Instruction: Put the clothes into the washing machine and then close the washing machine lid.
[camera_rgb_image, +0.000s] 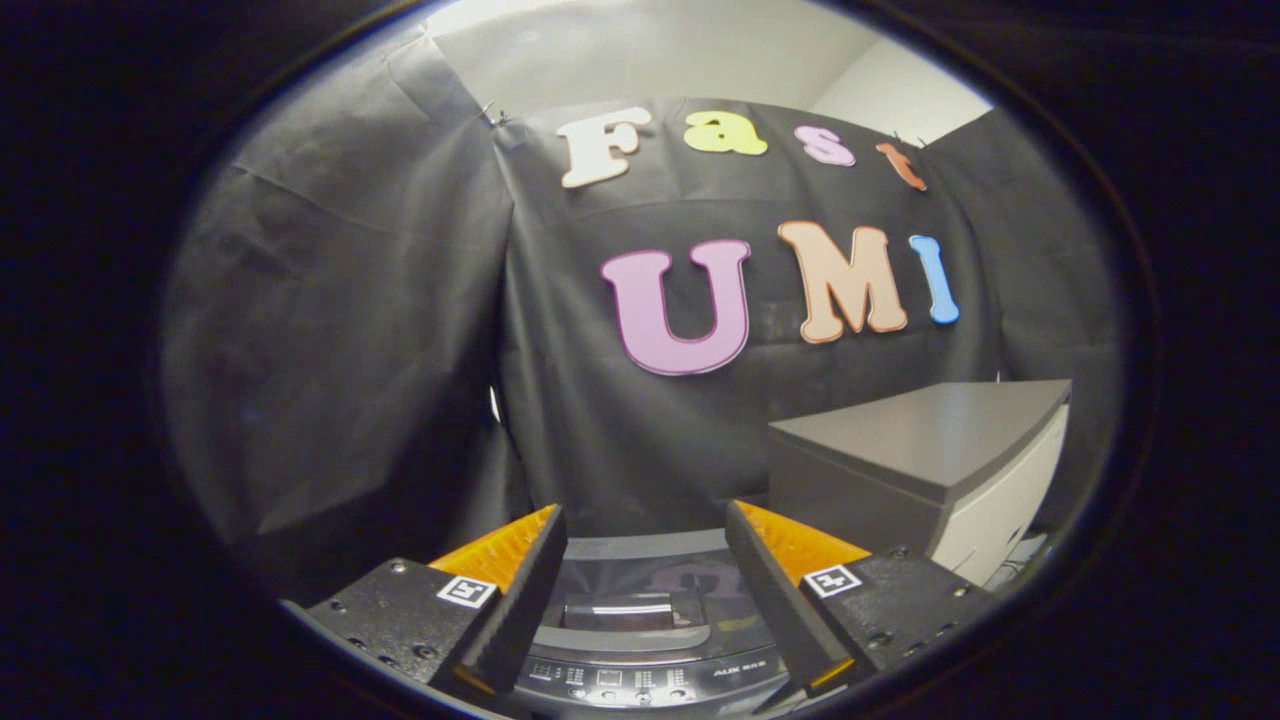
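Currently our hand-held gripper (645, 560) hangs empty, fingers apart, above the washer (650, 640) whose lid (640, 585) looks down; clothes inside or not, we cannot tell.

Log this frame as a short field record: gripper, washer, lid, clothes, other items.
gripper: open, holding nothing, fingers spread above the washer
washer: below and between the fingers, control panel nearest the camera
lid: looks closed, dark glossy top with a handle recess
clothes: cannot tell where they are
cabinet: grey-topped, beyond the fingers, beside the washer
wall: black cloth behind everything
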